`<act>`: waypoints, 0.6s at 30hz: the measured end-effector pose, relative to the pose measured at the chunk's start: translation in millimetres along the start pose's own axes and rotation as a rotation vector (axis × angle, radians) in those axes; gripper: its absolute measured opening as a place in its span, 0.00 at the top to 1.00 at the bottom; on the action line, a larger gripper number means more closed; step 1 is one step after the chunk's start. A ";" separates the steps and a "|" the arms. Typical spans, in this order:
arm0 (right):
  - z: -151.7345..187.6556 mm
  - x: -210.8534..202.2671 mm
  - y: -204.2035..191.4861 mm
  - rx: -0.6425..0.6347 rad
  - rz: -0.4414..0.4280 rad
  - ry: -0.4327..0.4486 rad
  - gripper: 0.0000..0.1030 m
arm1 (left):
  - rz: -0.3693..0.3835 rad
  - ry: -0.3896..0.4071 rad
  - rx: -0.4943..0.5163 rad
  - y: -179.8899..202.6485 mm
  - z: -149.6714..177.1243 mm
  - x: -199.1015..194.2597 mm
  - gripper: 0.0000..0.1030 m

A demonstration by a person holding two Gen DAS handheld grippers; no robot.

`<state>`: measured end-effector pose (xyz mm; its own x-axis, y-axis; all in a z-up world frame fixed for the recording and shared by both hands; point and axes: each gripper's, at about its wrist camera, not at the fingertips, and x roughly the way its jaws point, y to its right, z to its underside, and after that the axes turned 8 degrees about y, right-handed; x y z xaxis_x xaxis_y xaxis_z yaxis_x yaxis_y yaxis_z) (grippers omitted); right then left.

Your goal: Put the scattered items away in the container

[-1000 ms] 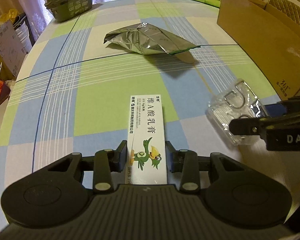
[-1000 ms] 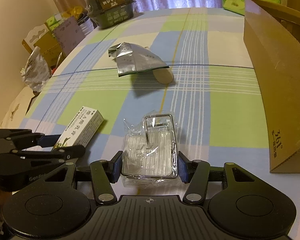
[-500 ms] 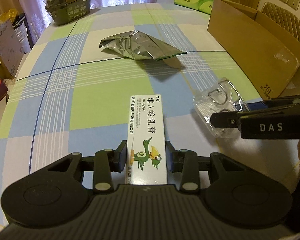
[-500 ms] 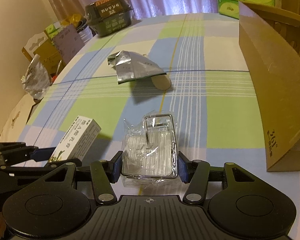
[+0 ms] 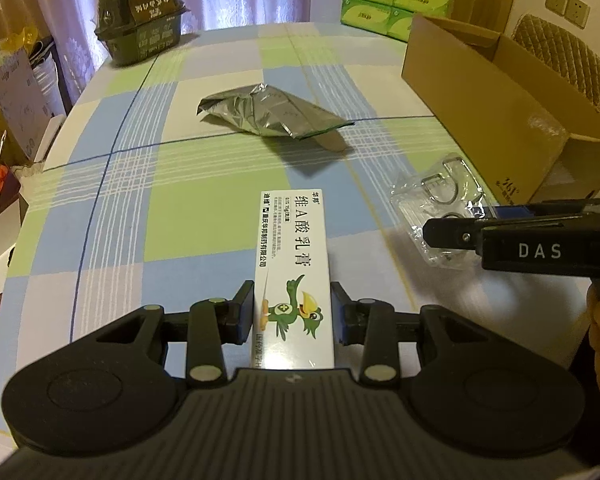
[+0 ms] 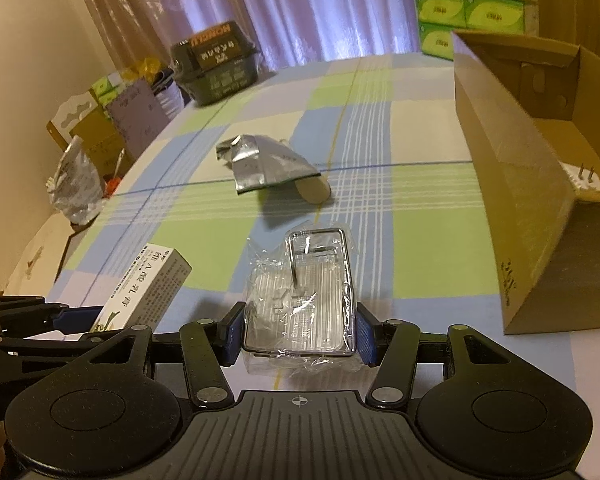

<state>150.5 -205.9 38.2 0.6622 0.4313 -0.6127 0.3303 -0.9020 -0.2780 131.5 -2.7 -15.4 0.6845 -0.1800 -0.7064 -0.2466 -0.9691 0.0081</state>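
glossy card box [image 5: 293, 258], crinkly silver foil pouch [image 5: 268, 110]. clear shiny plastic wrap [image 6: 300, 300] w/ metal frame inside. matt brown cardboard carton [image 5: 496, 100], checked cloth tablecloth [image 5: 140, 184].

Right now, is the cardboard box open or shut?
Open. The cardboard box has its top flaps standing up, and the right wrist view looks over its near wall into the interior.

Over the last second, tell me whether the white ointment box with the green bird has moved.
Yes. The white ointment box, clamped in the left gripper, has risen off the checked tablecloth and sits nearer the silver foil pouch.
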 end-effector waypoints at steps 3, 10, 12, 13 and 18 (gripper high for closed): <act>-0.2 -10.8 0.1 0.002 -0.004 0.021 0.45 | 0.000 0.011 0.005 3.3 -2.1 -8.6 0.68; 1.0 -29.4 -4.3 -0.003 -0.011 0.050 0.45 | 0.001 0.042 0.014 9.6 -7.8 -26.3 0.68; -0.3 -34.3 -4.2 0.005 -0.012 0.058 0.45 | 0.004 0.049 0.017 12.0 -9.6 -30.7 0.68; -1.2 -37.6 -3.7 0.011 -0.014 0.062 0.45 | 0.005 0.053 0.020 13.2 -10.4 -32.6 0.68; -12.9 -53.7 -3.8 0.002 0.009 0.100 0.45 | 0.019 0.071 0.032 21.6 -16.3 -38.4 0.68</act>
<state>122.4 -225.4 81.8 0.7287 0.4230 -0.5385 0.3231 -0.9058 -0.2742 111.1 -19.5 23.5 0.7260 -0.2107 -0.6546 -0.2809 -0.9597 -0.0025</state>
